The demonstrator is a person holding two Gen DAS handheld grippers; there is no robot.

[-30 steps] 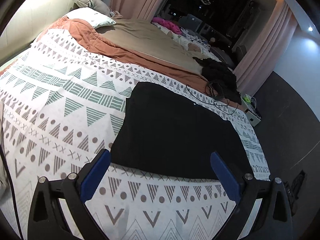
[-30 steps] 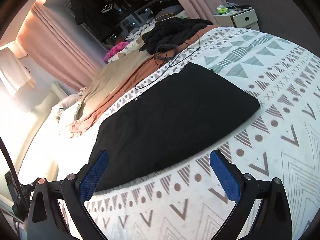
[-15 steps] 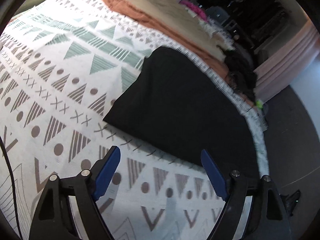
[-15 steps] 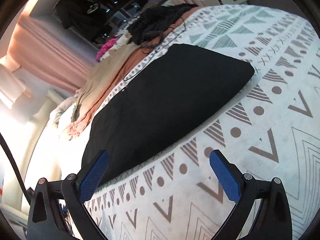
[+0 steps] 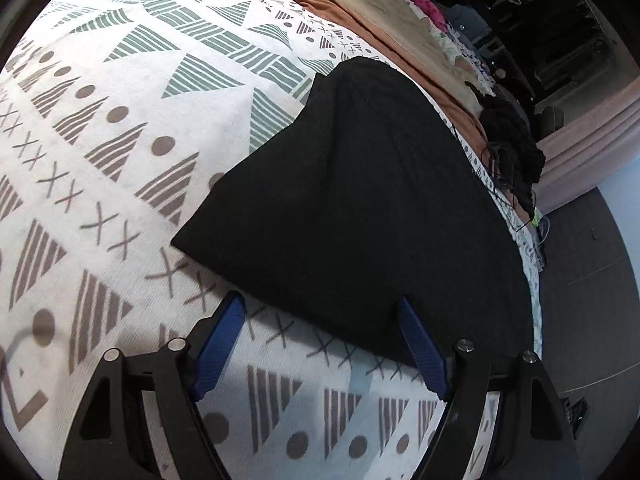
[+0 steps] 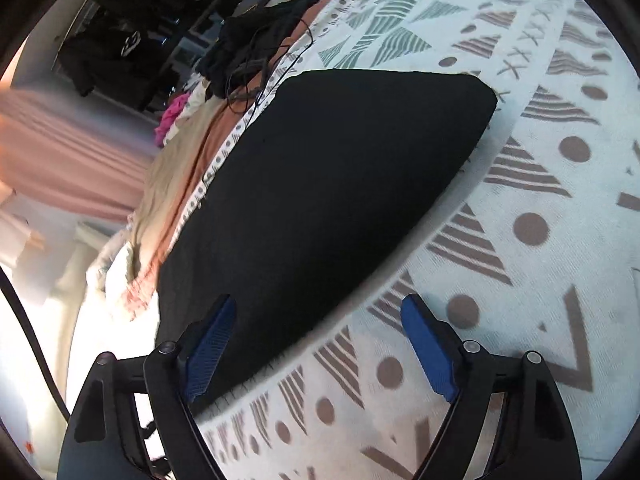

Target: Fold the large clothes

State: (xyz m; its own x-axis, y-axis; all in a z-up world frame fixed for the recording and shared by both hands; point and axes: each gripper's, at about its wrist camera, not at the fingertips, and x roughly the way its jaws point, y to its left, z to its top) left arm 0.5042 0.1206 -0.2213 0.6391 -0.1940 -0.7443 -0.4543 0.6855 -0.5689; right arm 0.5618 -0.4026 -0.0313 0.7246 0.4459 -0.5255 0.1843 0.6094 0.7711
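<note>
Black garment (image 5: 360, 208) lies flat on the patterned bedspread (image 5: 120, 152), already folded into a broad slab, its near hem running just ahead of both sets of tongs. In the left wrist view the hem crosses between the blue pads, with the right-hand pad over dark cloth and the left-hand pad over bare bedspread. The right wrist view (image 6: 320, 200) mirrors this: the left-hand pad sits over the garment's near corner, the other over the print.

Both the left gripper (image 5: 320, 344) and the right gripper (image 6: 316, 344) stand open with nothing pinched. Their jaws have just been closing a little, yet the pads press on no cloth.

The main risk, as I judge it, is a bad pinch. If the jaws close where they are, they may catch only the top layer of the fold, or gather bedspread along with the hem, so the lift would peel the fold apart or drag the cover. Uneven grips on the two corners would skew the next fold.

Both tongs point downward at the bed at a slant, the left more steeply, each rolled so the hem runs diagonally across its view.

Beyond the garment lie a rust-coloured blanket (image 5: 360, 20), a dark heap of clothes (image 5: 512, 140) with a thin cable, and pink curtains (image 5: 592, 132).
</note>
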